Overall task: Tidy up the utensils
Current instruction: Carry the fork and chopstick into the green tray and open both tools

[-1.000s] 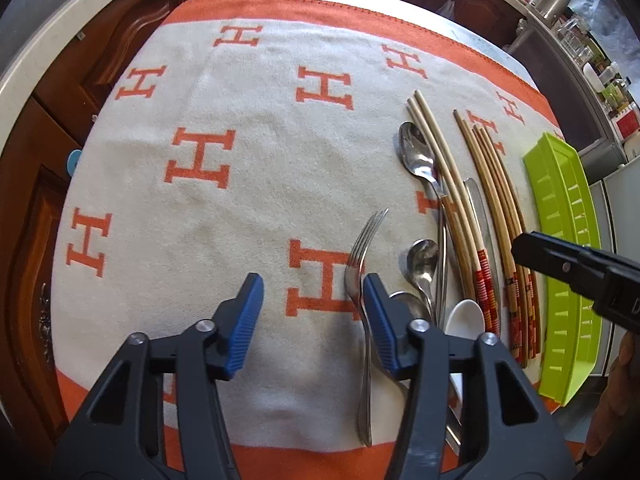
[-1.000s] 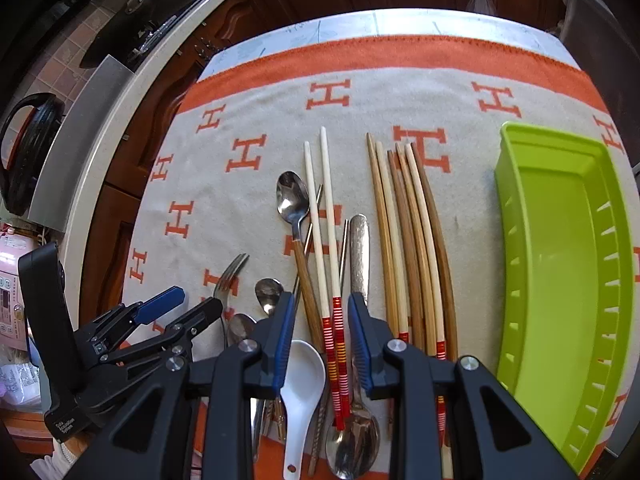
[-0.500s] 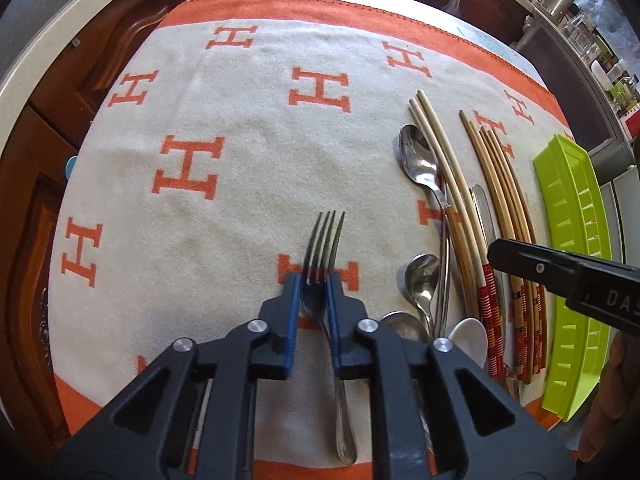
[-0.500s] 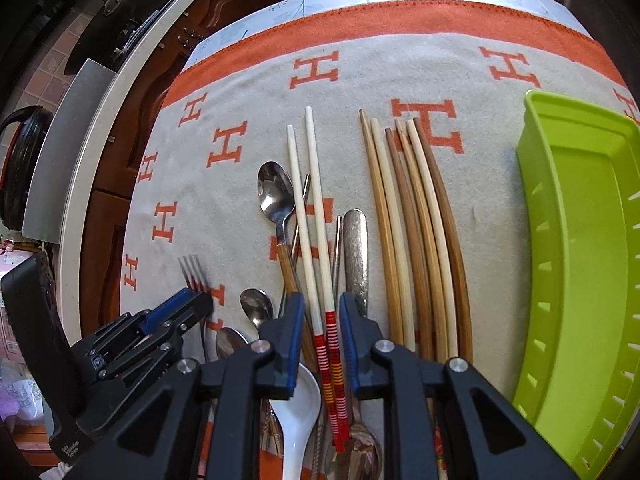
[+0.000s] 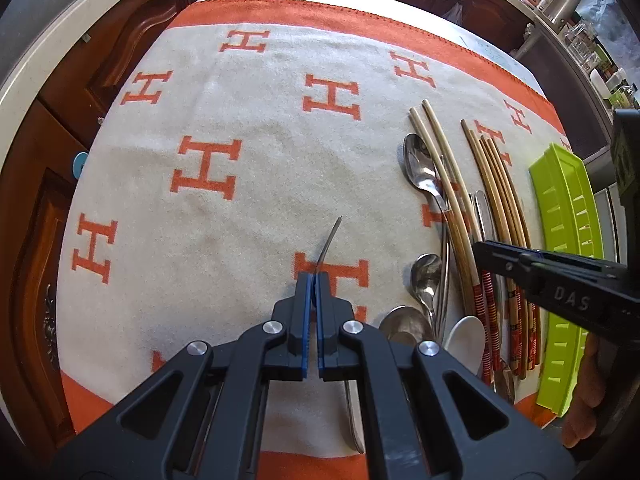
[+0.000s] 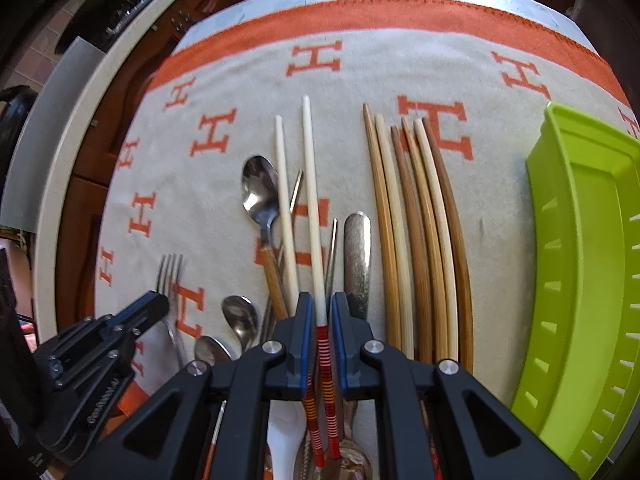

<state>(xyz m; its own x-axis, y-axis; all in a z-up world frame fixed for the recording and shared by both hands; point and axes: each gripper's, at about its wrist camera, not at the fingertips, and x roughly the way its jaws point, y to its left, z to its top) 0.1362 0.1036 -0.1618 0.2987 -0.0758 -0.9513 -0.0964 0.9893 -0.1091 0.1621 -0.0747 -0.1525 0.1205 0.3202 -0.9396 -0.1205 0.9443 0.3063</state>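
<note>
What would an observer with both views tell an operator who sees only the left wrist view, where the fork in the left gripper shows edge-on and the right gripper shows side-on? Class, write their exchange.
Operator: Is the thin metal strip in my left gripper really the fork?
Observer: Yes. The right wrist view shows its four tines flat-on, past that gripper's tip.
Operator: Does the right gripper hold anything?
Observer: It is shut on a white chopstick, just above the red-striped end.
</note>
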